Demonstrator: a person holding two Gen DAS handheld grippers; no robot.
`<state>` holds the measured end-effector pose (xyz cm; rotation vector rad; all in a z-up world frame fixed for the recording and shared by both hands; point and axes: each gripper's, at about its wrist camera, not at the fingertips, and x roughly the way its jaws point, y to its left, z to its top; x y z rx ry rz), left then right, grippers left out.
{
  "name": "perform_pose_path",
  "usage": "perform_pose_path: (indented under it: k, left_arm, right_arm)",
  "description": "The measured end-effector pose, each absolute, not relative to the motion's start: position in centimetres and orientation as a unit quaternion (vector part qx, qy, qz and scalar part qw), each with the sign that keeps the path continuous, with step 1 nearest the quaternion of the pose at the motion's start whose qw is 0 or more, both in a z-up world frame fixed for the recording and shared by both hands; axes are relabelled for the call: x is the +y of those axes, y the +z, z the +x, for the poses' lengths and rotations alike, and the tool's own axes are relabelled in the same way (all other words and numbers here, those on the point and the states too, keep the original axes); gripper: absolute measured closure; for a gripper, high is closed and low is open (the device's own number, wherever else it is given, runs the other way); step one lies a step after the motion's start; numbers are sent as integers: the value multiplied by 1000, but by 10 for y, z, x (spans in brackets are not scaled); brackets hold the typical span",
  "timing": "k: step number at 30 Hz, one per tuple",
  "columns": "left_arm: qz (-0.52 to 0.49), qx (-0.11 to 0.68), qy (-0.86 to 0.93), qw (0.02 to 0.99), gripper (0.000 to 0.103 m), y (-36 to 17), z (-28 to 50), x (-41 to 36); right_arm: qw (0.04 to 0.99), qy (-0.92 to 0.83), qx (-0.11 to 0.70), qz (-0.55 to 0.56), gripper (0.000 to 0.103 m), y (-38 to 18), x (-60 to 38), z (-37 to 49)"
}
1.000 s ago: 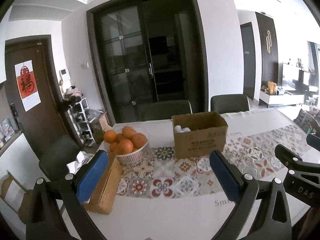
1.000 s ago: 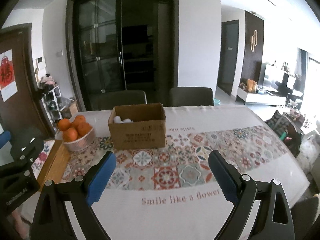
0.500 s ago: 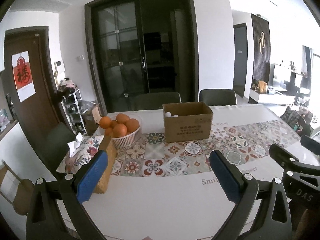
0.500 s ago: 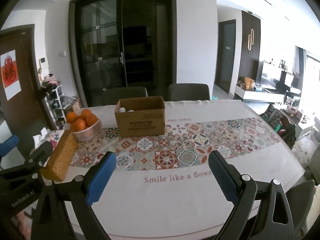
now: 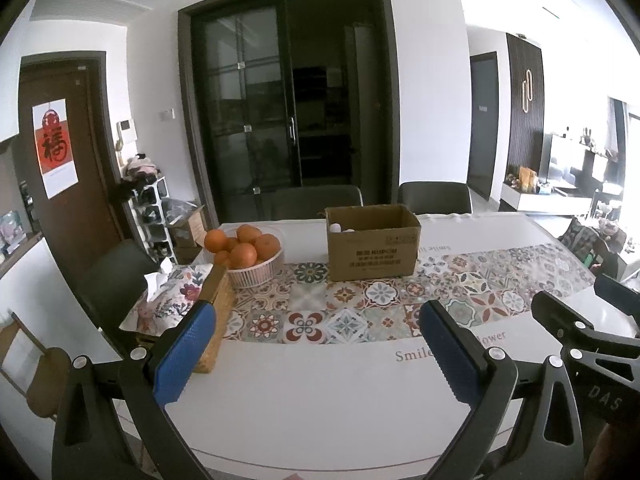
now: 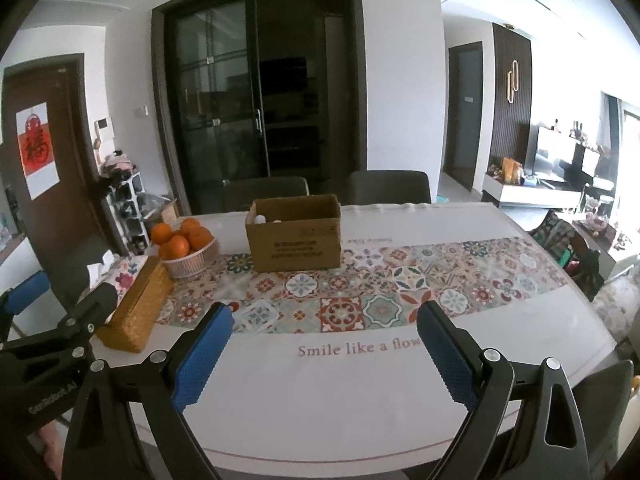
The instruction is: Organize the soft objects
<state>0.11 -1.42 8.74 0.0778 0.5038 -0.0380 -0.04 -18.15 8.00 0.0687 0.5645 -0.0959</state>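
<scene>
A cardboard box (image 5: 372,242) stands on the patterned runner (image 6: 400,280) toward the far side of the tabletop (image 5: 320,392), with white soft things (image 5: 338,227) just showing inside its left end. Left of it sit a bowl of oranges (image 5: 244,248) and a wicker tissue box (image 6: 136,308). Both the left gripper (image 5: 320,356) and right gripper (image 6: 324,352) hover over the near edge, jaws wide apart and empty.

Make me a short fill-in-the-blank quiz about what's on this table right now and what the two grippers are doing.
The white basket holds ____.
The cardboard box stands to the ____ of the basket in both views.
Both the left gripper and the right gripper are ____ and hold nothing.

Missing words: oranges; right; open
</scene>
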Motion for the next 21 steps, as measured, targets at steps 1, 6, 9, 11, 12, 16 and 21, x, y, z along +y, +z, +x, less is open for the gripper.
perform_pose_path:
  k: [1,6,9,11,12,16,21]
  left_arm:
    - [40,250,-17,967,0,88,1,-14]
    - [38,247,-15,968,0,92,-2,-12]
    - [39,244,-13,969,0,94,-3,-8]
    - [36,244,-12,969,0,95,-4,-4]
    - [36,243,-12,969,0,96,-4,-3]
    - [38,241,-8,970,0,97,-6,1]
    - [38,240,-7,970,0,97,-6,4]
  right_arm:
    - [959,-47,278,32,8,80,-180,-1]
    - [960,-45,275,29,8,83,-175,-3]
    - [961,-43,273,27,8,84,-171,-4]
    - [961,-42,273,28,8,84,-171,-5]
    - [961,-41,273,28,8,84,-171,-5]
    - [961,-40,274,27,8,84,-169,-6]
    - [960,-36,275,28,8,86,-164,-6]
